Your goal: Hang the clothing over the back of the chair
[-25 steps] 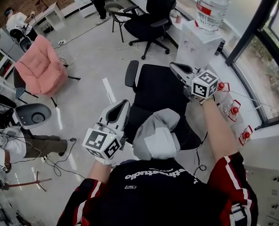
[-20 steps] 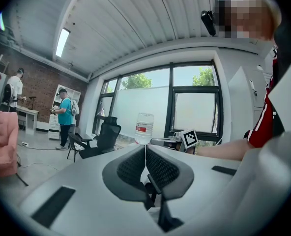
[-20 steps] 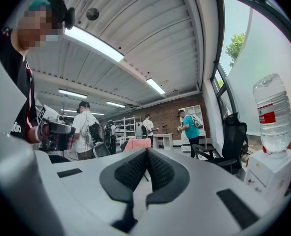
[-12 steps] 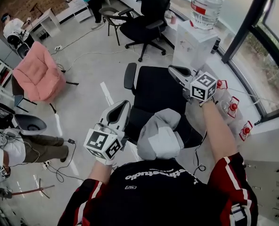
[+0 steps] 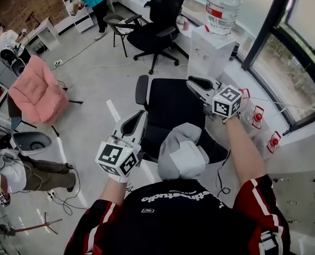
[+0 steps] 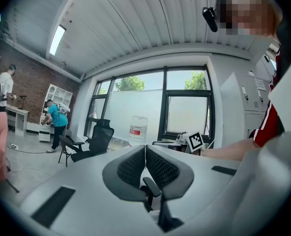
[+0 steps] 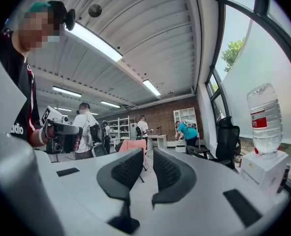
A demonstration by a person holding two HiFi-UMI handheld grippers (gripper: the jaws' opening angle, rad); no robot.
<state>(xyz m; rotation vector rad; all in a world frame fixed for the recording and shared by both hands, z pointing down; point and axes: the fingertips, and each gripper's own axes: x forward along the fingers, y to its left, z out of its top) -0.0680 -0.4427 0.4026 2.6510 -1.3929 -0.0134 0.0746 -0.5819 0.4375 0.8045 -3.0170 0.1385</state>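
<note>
Grey left tool (image 6: 145, 150): the jaws are pressed together with nothing between them. It hangs just left of the chair's back, beside the clothing and not touching it.
Right tool (image 7: 148, 154): the jaws stand a little apart and hold nothing. It is over the chair's right side, past the back and near the seat's right edge.
Clothing (image 5: 181, 154): a grey and white bundle lies over the top of the chair's back, on the side nearest the person. It sits between the two tools and neither grips it.
Chair (image 5: 171, 105): a black office chair whose seat faces away from the person, with the left armrest showing. The clothing hides most of the back.
Handling: the cloth looks soft, light and limp. It is likely to sag and slide off if its weight sits unevenly on the back.
Where to take hold: a thick fold or hem near the upper edge on either side would probably serve best, so each tool bites several layers.
Against the earlier frames: the clothing stays draped on the chair's back and looks a little rounder. Both tools keep their places beside the chair, the right one only slightly nearer the seat, and the whole view has slid a little.
</note>
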